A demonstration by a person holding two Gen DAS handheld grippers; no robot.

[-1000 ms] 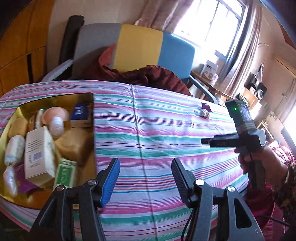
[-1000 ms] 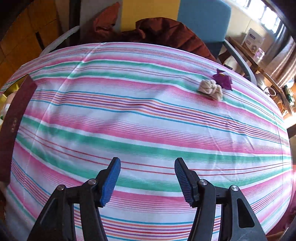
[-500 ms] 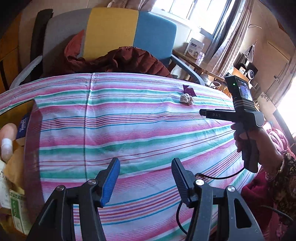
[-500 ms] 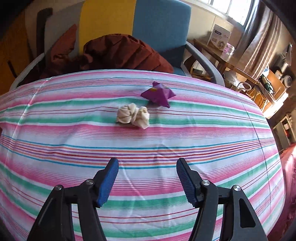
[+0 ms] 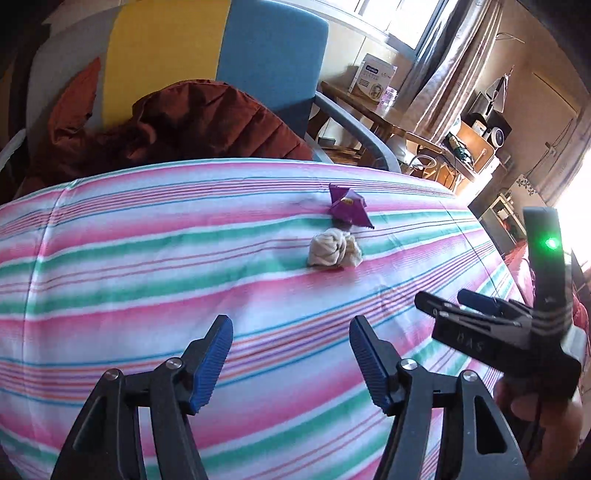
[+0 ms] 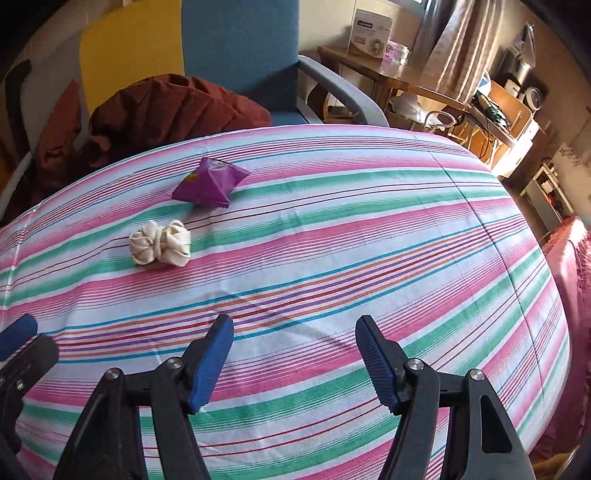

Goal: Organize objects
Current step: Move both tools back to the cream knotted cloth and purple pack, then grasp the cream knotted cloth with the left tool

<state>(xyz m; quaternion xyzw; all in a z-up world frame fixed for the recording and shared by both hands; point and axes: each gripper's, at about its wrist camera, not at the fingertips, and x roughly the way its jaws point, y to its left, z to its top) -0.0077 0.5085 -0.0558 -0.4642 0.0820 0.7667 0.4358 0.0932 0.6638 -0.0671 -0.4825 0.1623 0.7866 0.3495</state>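
Note:
A cream knotted cloth bundle (image 5: 334, 253) lies on the striped tablecloth (image 5: 147, 266), with a purple pyramid-shaped packet (image 5: 349, 208) just behind it. Both also show in the right wrist view, the bundle (image 6: 160, 243) and the packet (image 6: 208, 181) to the upper left of my right gripper. My left gripper (image 5: 291, 354) is open and empty, a short way in front of the bundle. My right gripper (image 6: 293, 356) is open and empty over bare cloth. The right gripper also shows in the left wrist view (image 5: 491, 325), at the right.
A grey, yellow and blue armchair (image 5: 221, 62) with a rust-red quilted cloth (image 5: 192, 125) stands behind the table. A wooden side table (image 6: 406, 88) with a white box (image 6: 369, 31) and shelves stand at the back right. The table edge falls away at the right.
Both grippers have swung right and moved nearer the bundle and packet. The gold box of items has left the left wrist view. Both grippers stay open.

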